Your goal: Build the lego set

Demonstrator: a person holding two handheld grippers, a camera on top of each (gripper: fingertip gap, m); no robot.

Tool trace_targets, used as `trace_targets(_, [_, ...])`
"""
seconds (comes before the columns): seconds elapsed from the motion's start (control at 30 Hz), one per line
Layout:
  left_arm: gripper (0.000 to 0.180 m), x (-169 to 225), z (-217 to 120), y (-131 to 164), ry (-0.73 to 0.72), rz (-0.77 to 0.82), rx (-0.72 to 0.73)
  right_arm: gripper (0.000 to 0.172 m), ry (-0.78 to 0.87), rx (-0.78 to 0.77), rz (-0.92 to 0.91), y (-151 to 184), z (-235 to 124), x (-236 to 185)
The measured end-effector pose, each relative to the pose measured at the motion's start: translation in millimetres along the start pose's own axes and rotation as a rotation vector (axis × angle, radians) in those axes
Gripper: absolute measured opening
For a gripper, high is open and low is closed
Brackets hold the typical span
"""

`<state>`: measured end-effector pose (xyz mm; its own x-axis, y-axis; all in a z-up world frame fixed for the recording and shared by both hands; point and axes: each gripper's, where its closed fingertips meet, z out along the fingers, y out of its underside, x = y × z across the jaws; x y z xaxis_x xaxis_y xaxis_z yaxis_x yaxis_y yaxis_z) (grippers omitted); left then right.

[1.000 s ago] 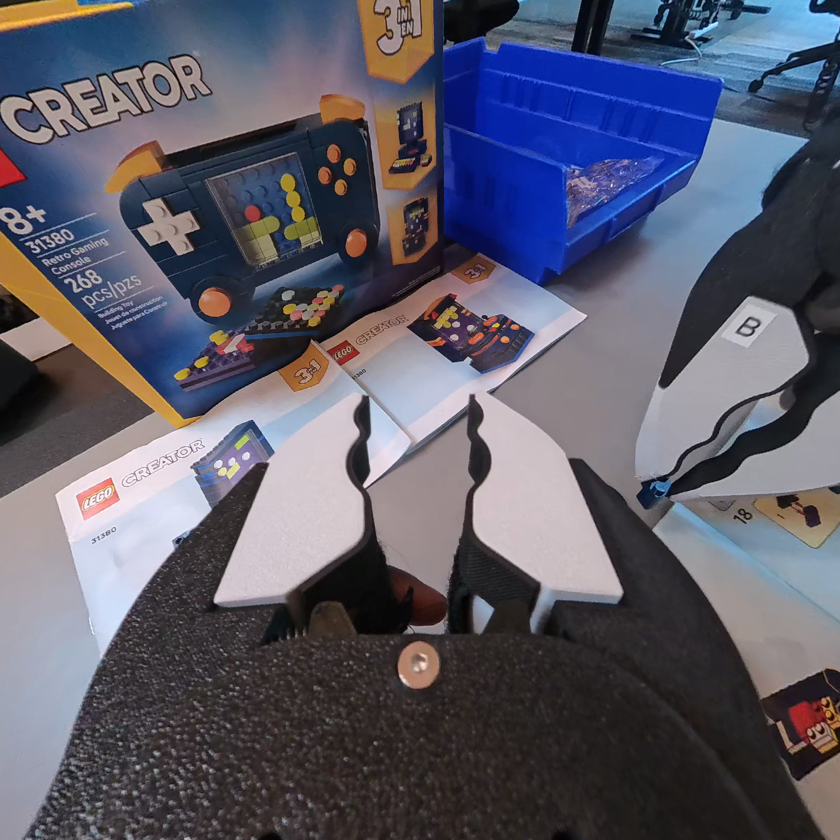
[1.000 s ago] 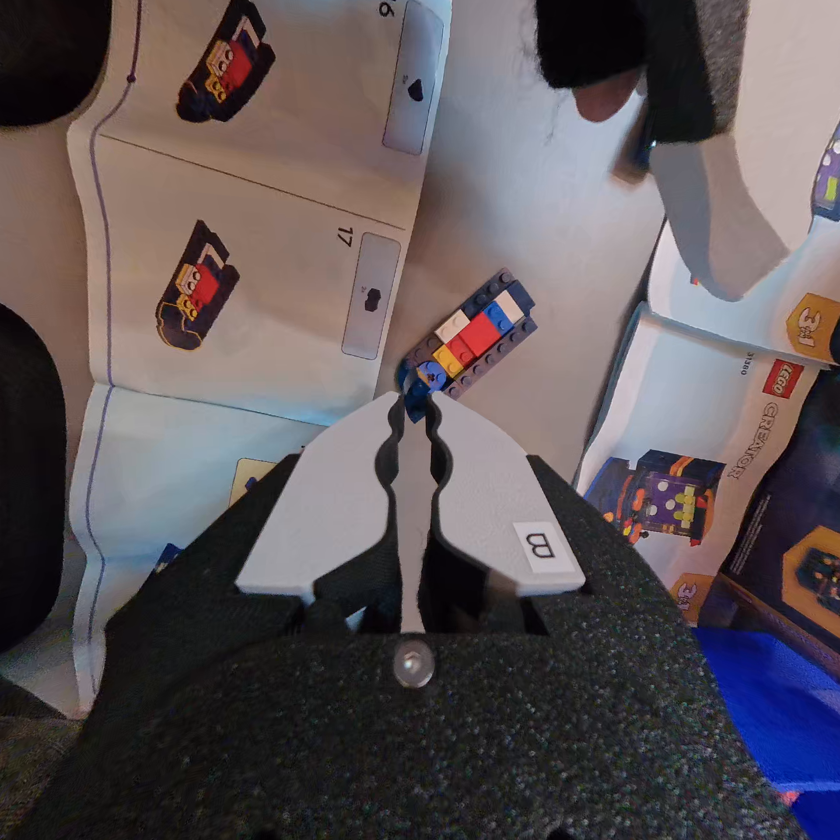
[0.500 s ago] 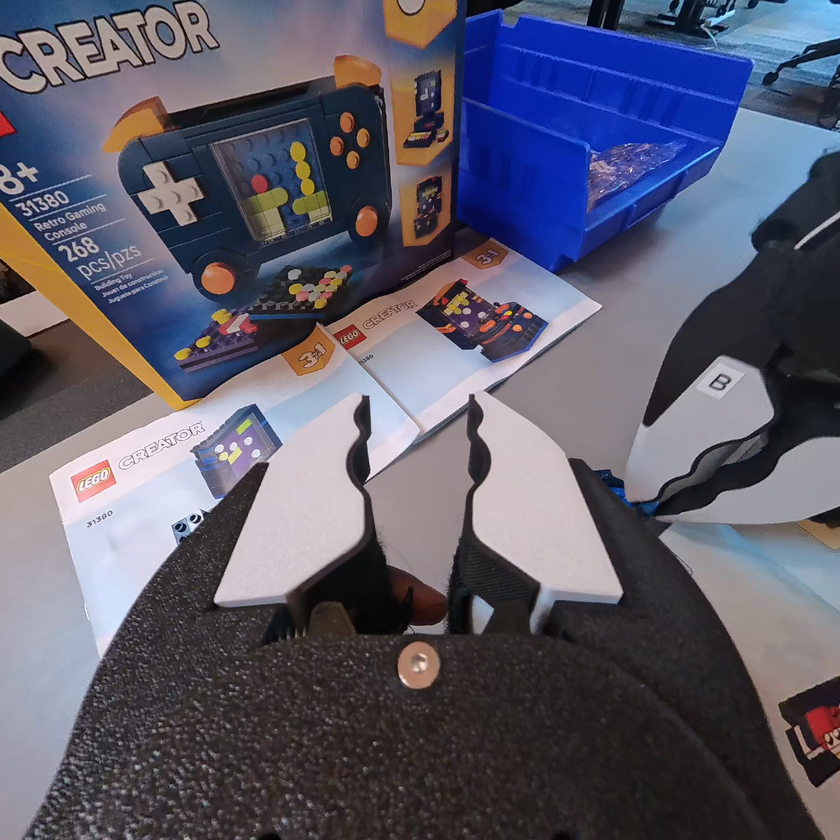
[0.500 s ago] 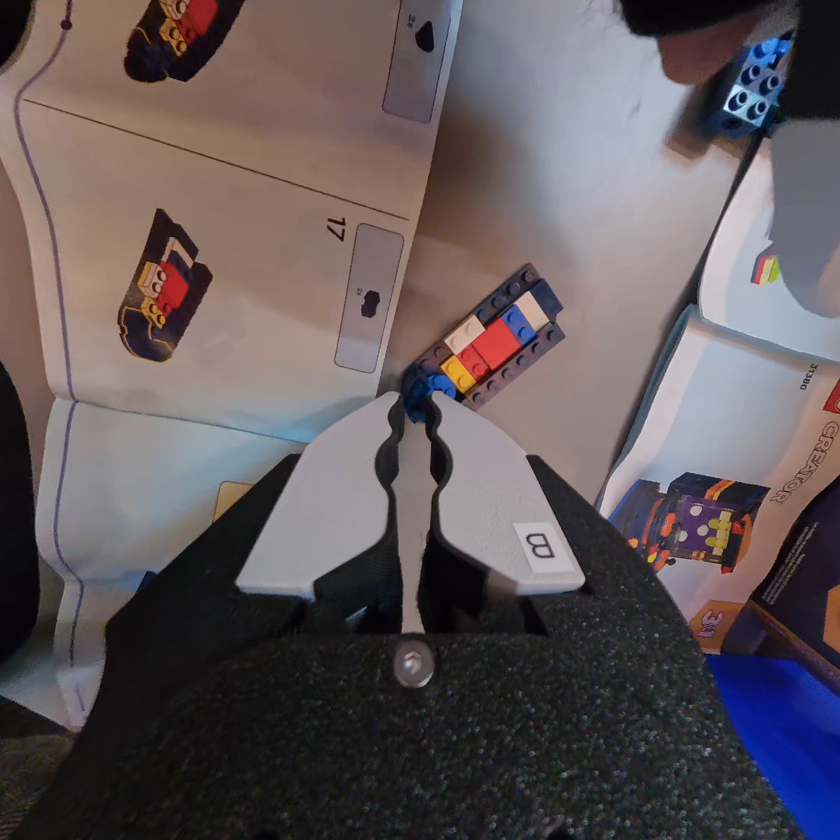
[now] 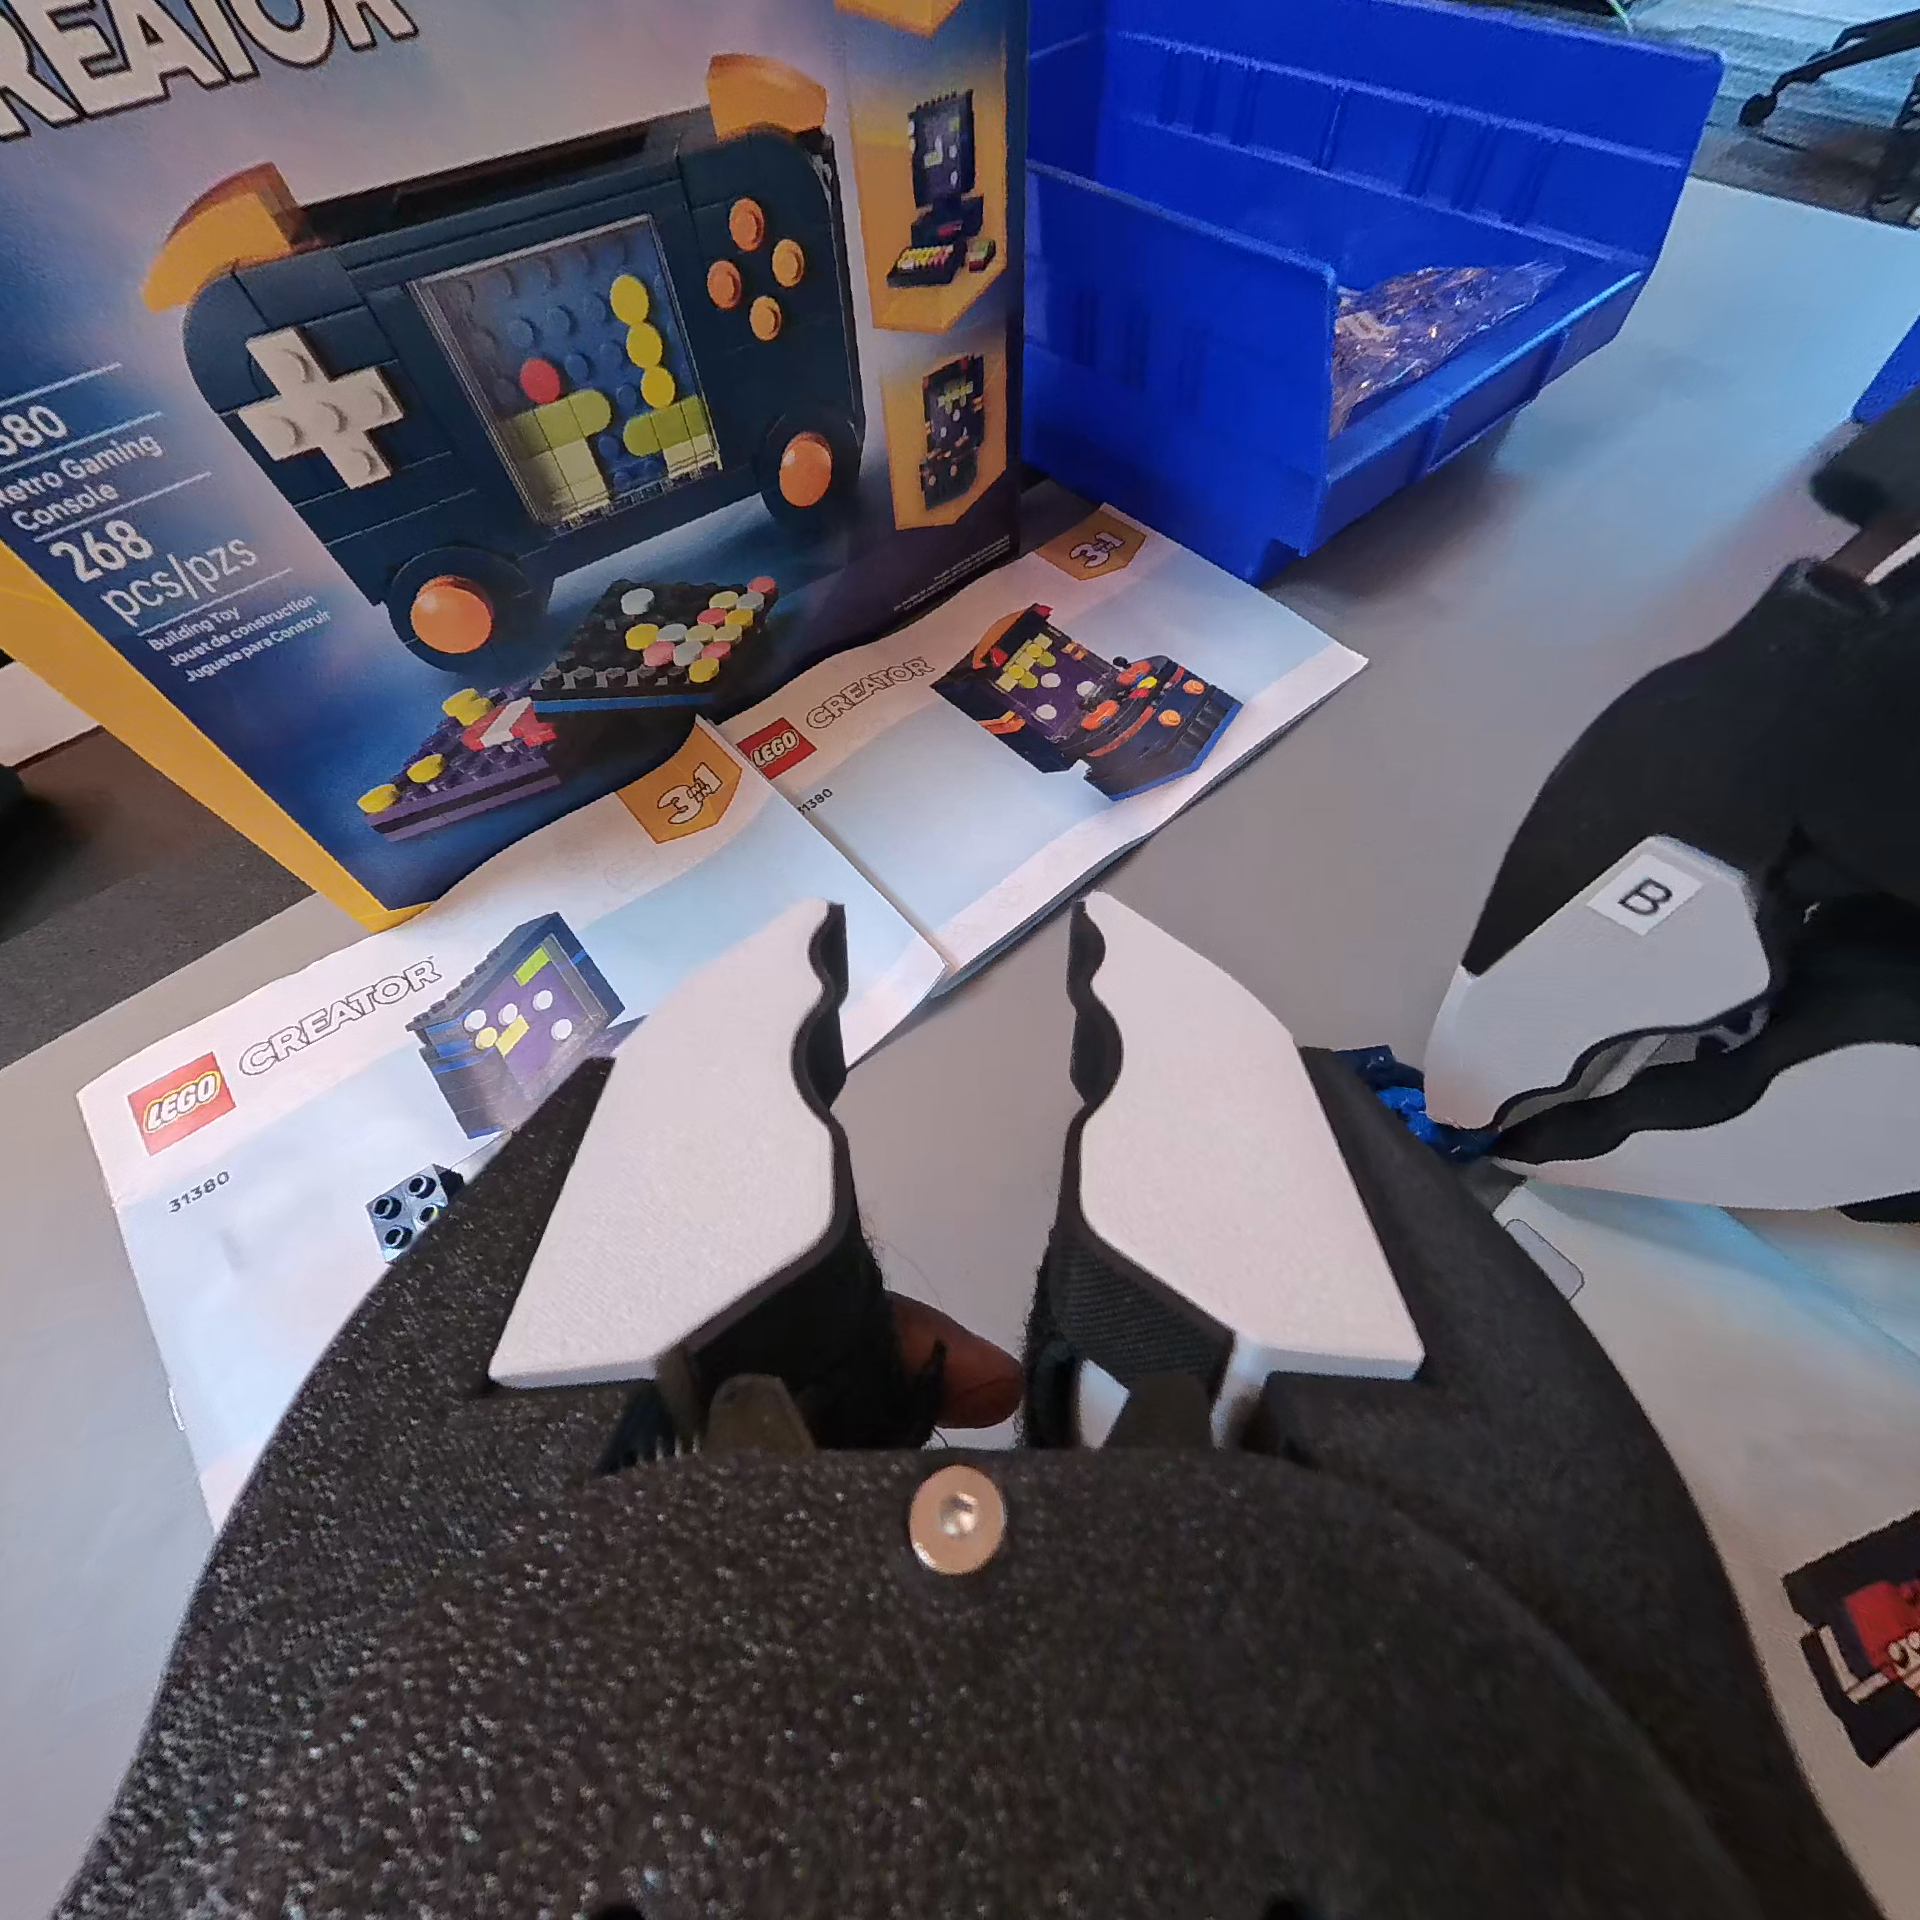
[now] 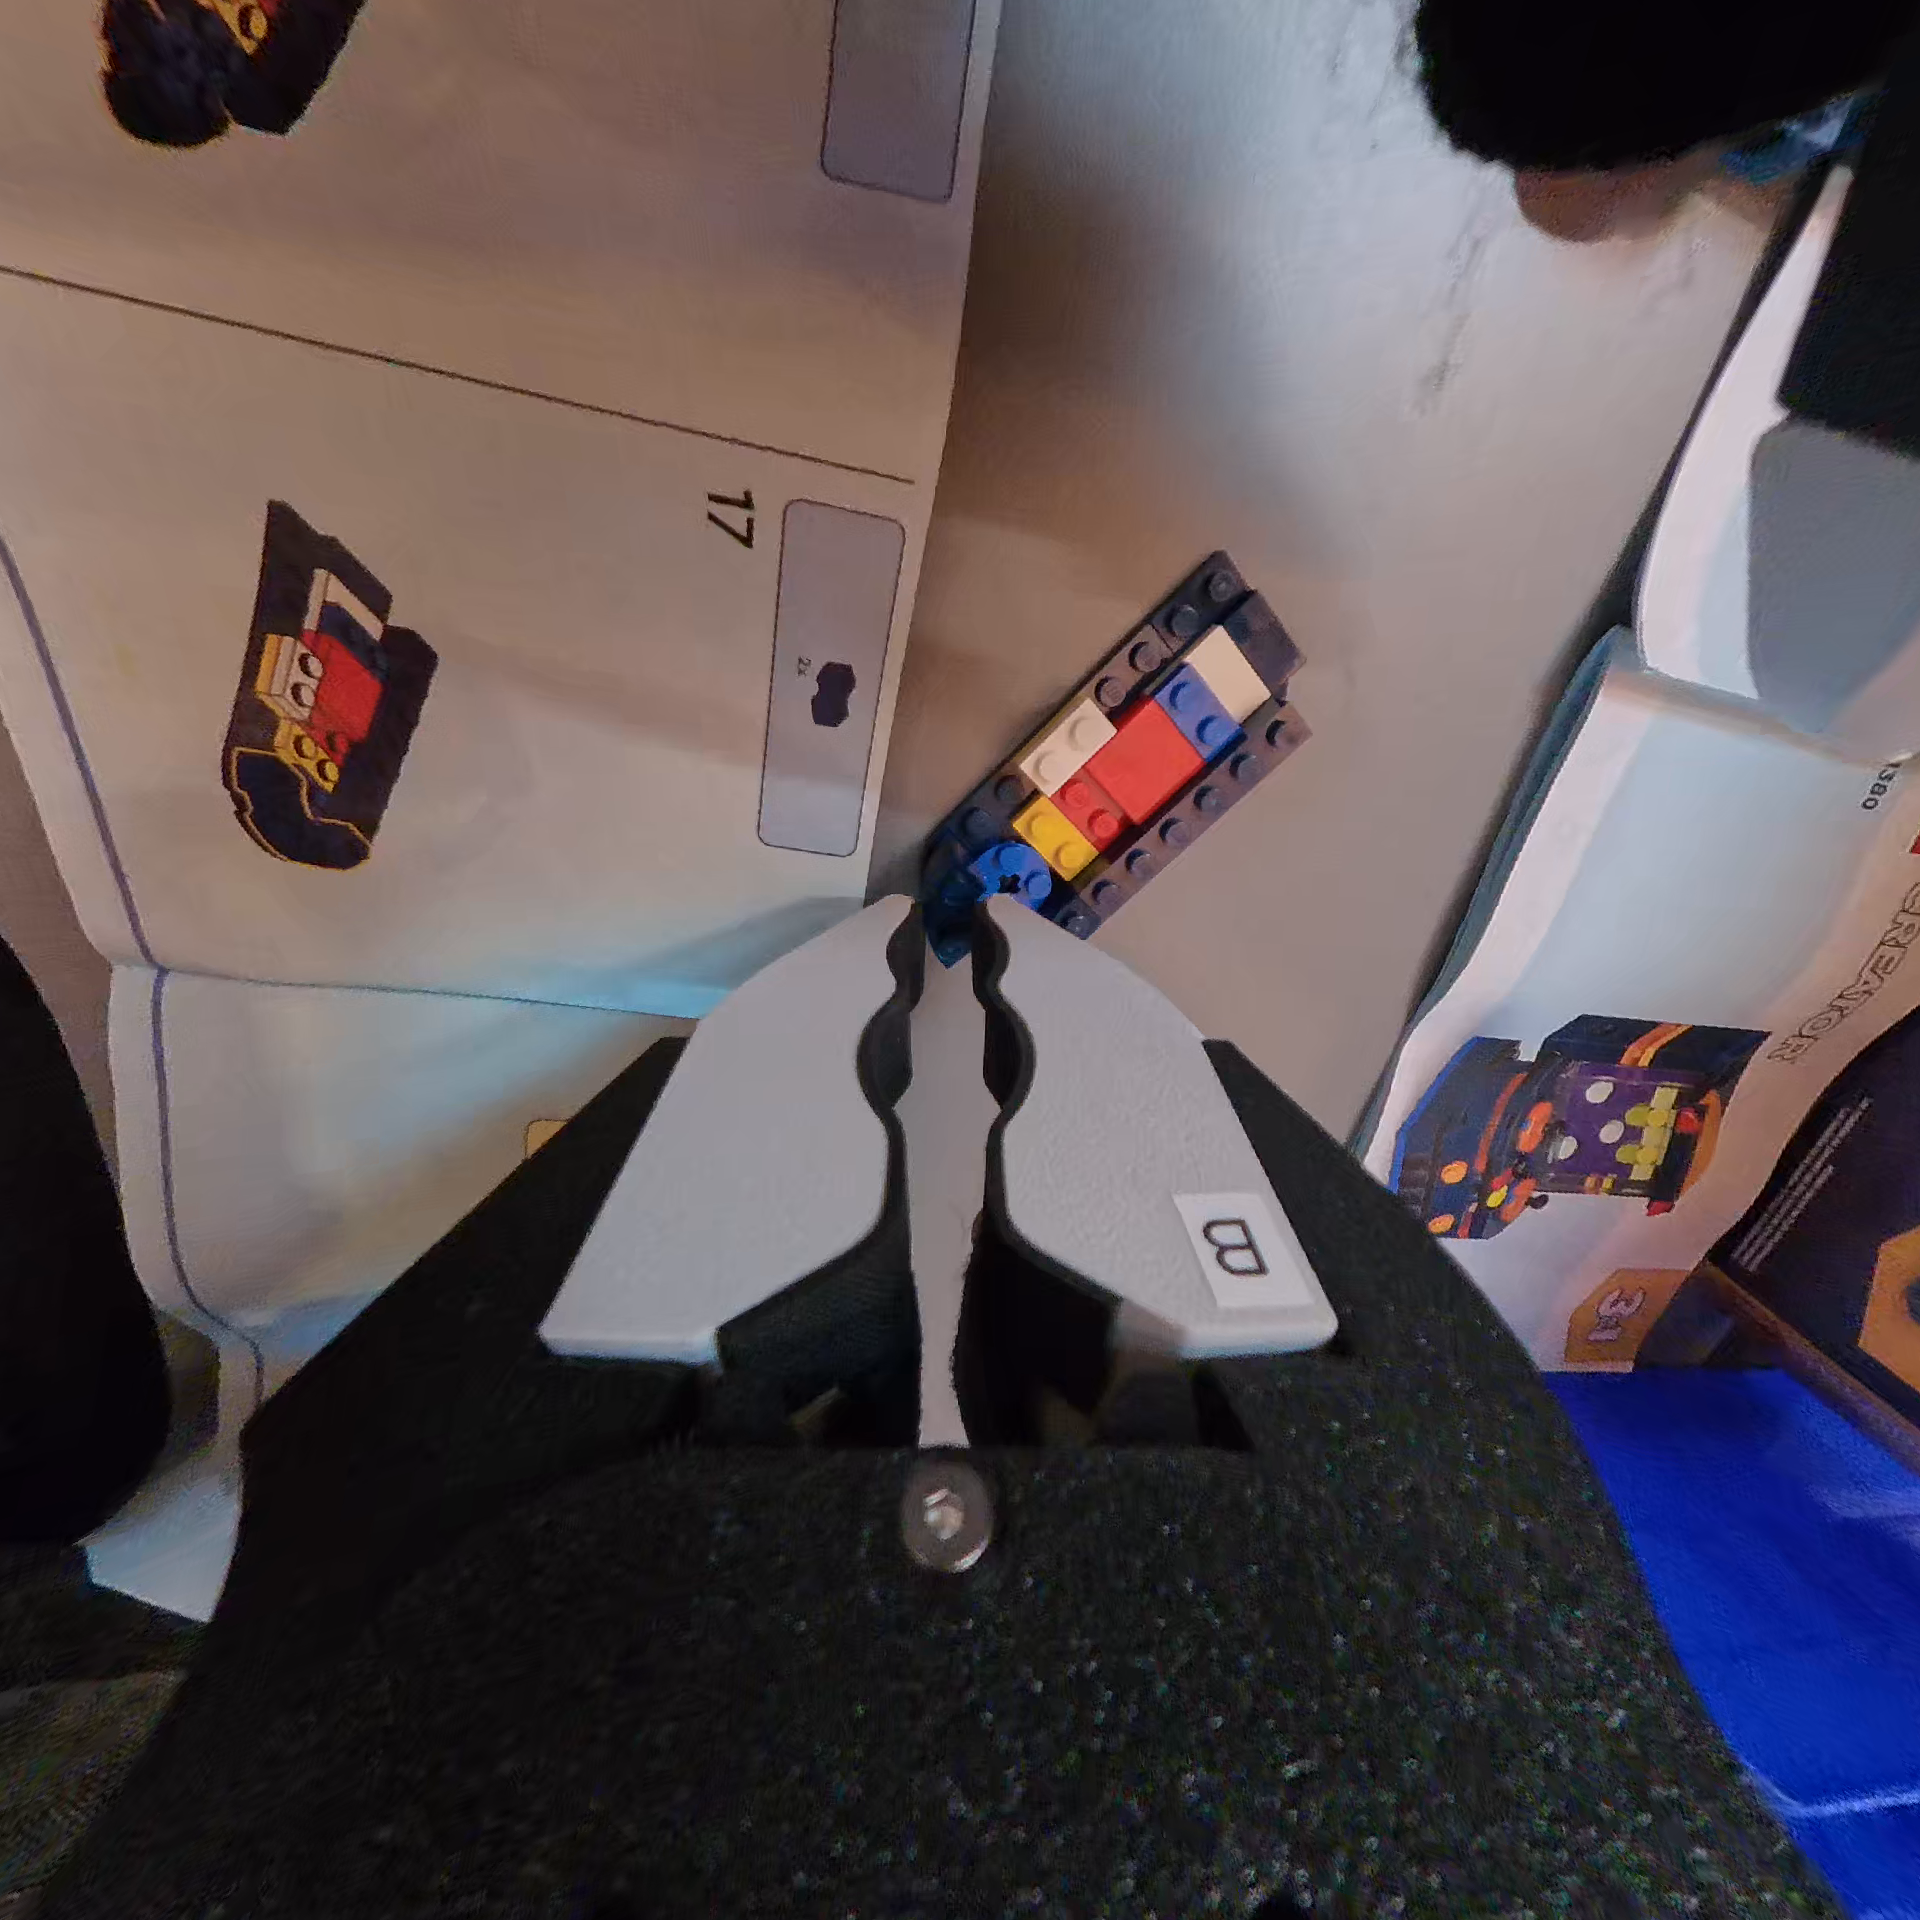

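Observation:
My right gripper is shut on a small blue piece and holds it at the near end of a dark brick plate that carries white, red, yellow and blue bricks. The plate lies on the grey table beside an open instruction booklet. In the left wrist view the right gripper shows low at the right with blue bricks at its tips. My left gripper is open with nothing between its fingers, and it is over the table by a booklet's edge.
A large toy box stands at the back left and a blue bin with a plastic bag in it at the back right. Two closed booklets lie before the box. A small dark brick rests on the left booklet.
My right gripper has come down with the blue piece to the near end of the brick plate. My left gripper has drawn away from it, and its jaws stay open.

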<state>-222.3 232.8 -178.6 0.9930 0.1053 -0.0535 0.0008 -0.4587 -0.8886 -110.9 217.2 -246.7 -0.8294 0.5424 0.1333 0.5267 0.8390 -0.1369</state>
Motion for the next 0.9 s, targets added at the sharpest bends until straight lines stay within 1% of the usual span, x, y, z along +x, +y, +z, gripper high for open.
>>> trace_targets(0.1, [0.041, -4.4, -0.1, -1.0, -0.017, -0.015, 0.009, 0.009, 0.001, -0.028, 0.008, -1.3, 1.5, 0.1])
trace_targets(0.2, [0.041, -18.5, -4.5, -8.3, -0.078, -0.061, 0.065, 0.009, 0.000, -0.062, 0.029, -1.2, 2.0, 0.9])
trace_targets(0.3, [0.040, -26.3, -8.6, -12.2, -0.107, -0.098, 0.102, 0.009, -0.004, -0.102, 0.040, -0.2, 1.6, -0.2])
trace_targets(0.6, [0.040, -21.3, -7.2, -13.1, -0.095, -0.081, 0.104, 0.009, -0.013, -0.159, 0.101, 0.3, 2.0, 1.1])
trace_targets(0.9, [0.040, -26.6, -8.0, -11.2, -0.115, -0.097, 0.101, 0.008, -0.029, -0.155, 0.138, 1.0, 2.5, 1.4])
